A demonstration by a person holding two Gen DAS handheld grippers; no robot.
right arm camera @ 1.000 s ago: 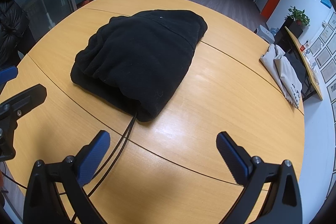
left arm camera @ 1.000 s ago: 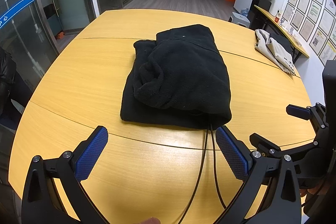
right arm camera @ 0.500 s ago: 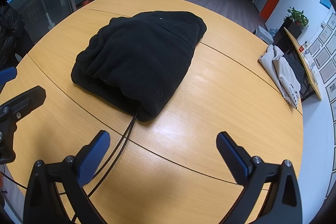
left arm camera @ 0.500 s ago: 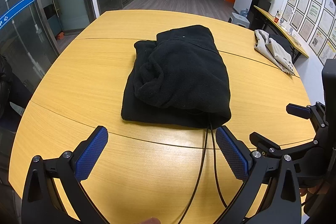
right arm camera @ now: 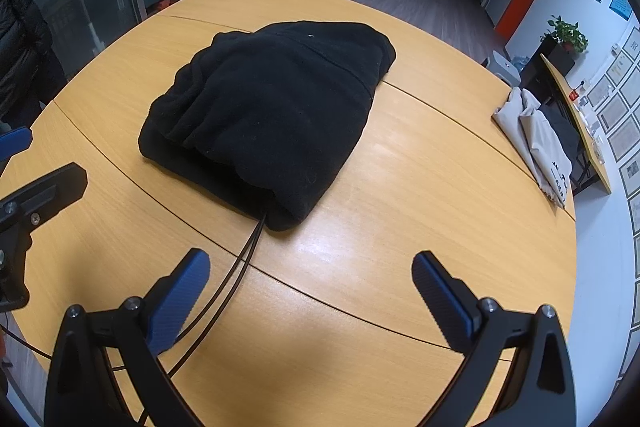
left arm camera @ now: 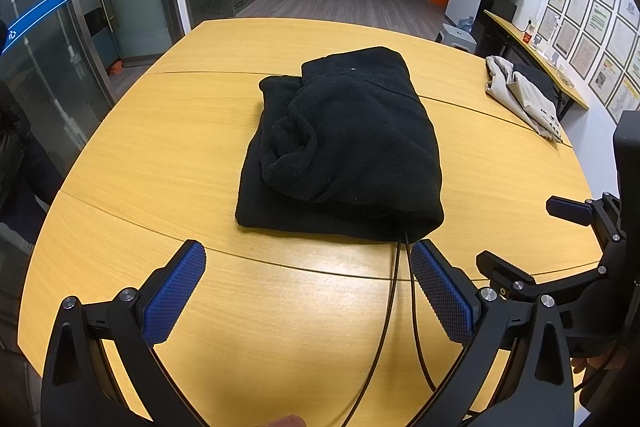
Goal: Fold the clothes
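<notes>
A black fleece garment [left arm camera: 344, 147] [right arm camera: 272, 111] lies folded into a thick bundle in the middle of the yellow wooden table [left arm camera: 160, 147] [right arm camera: 420, 187]. Two thin black cords [left arm camera: 400, 287] [right arm camera: 240, 259] trail from its near edge toward me. My left gripper [left arm camera: 308, 267] is open over bare table just short of the bundle's near edge, holding nothing. My right gripper [right arm camera: 310, 277] is open too, near the bundle's front right corner, also holding nothing. The right gripper's frame shows at the right edge of the left wrist view.
A beige and dark garment [left arm camera: 524, 95] [right arm camera: 540, 143] lies at the table's far right edge. Beyond it stand a narrow side desk [left arm camera: 532, 55] and a wall of framed papers. Glass doors line the left. A person's dark jacket [right arm camera: 20, 47] is at far left.
Both grippers stay open and nearly still. The views drift only slightly, with the bundle in the same place on the table.
</notes>
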